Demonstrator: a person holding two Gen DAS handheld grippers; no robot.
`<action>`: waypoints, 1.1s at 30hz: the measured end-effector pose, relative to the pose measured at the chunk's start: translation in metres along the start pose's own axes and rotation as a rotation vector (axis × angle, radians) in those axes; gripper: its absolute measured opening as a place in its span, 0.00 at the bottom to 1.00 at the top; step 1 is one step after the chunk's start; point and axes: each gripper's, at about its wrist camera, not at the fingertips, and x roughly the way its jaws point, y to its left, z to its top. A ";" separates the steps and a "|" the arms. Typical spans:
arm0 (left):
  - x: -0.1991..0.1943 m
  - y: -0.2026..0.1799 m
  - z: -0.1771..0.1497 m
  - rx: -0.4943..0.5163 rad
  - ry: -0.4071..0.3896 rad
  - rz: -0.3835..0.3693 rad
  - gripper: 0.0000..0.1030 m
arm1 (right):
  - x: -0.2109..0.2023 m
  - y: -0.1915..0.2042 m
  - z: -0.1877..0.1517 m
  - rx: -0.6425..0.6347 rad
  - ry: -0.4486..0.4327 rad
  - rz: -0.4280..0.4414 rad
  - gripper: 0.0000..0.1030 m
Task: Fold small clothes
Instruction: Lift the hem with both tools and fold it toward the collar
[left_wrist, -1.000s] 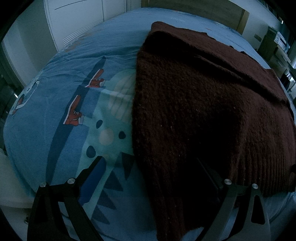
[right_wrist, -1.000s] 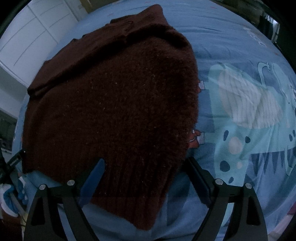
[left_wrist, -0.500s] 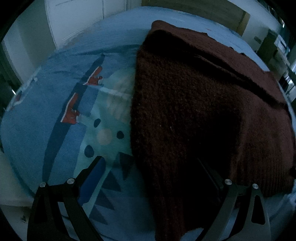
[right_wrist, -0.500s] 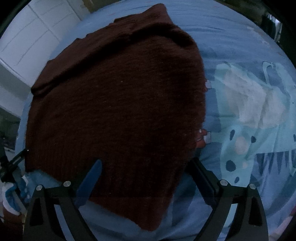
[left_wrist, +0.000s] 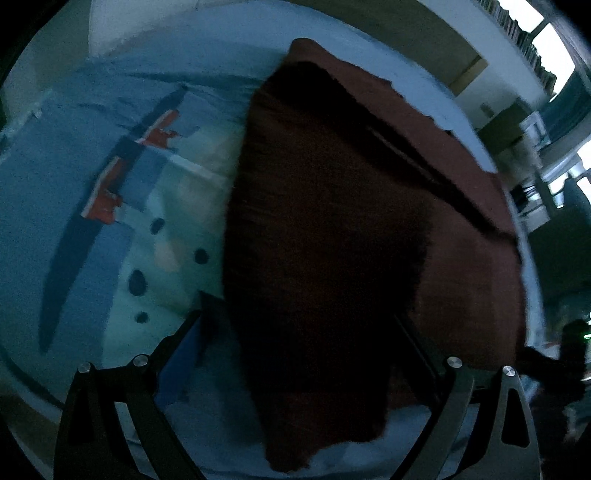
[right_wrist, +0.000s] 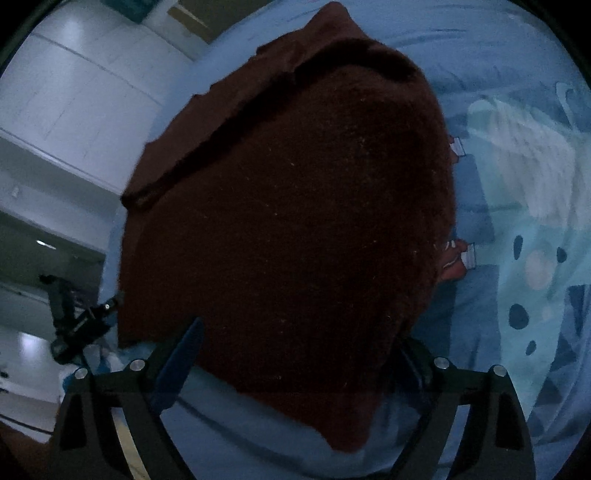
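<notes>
Brown and fuzzy, the sweater (right_wrist: 288, 221) lies flat on the blue bed (left_wrist: 92, 206); the left tongs (left_wrist: 299, 325) stand wide over its near edge; the right tongs (right_wrist: 295, 332) are closing a little, pinching nothing yet; next, I think, both must dip and grab that edge to fold it.

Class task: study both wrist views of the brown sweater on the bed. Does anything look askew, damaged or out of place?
Nothing is damaged or spilled. The sweater lies on the blue sheet, its near corner between the wide jaws in both views. Only oddity: the folded top layer sits skewed, leaving an uneven strip along the far edge.
</notes>
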 end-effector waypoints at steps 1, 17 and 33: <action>-0.001 0.001 0.001 -0.011 0.004 -0.020 0.91 | -0.001 -0.001 0.000 0.003 -0.003 0.010 0.87; 0.001 0.034 0.033 -0.205 0.155 -0.342 0.55 | -0.017 -0.048 -0.007 0.202 -0.054 0.176 0.56; 0.004 0.044 0.034 -0.252 0.226 -0.492 0.38 | -0.004 -0.047 -0.009 0.231 0.034 0.349 0.53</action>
